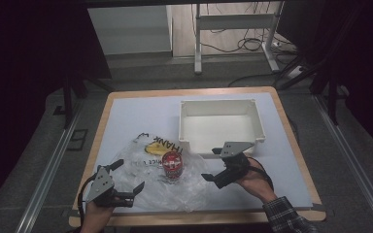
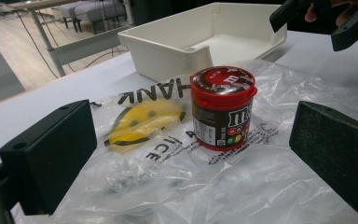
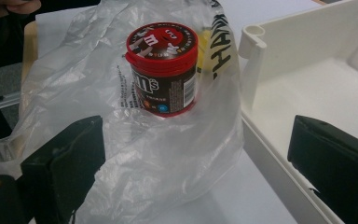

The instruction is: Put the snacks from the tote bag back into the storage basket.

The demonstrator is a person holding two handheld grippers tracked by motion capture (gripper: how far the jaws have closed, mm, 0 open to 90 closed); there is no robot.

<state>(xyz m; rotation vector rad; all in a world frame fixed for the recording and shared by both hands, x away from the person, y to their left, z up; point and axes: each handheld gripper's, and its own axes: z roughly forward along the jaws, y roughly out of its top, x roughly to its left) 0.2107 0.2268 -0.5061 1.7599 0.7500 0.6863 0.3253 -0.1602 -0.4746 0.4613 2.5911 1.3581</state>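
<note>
A red-lidded candy jar stands upright on a clear plastic bag printed with a yellow smiley and black letters. My left gripper is open at the bag's near left corner, jaws pointing toward the jar with nothing between them. To the right of the jar my right gripper is open too, its jaws spread over the bag's edge and empty.
A white plastic tray sits behind the jar at the table's back right, empty inside. The pale table top has a wooden rim. Cables and a frame lie on the floor beyond.
</note>
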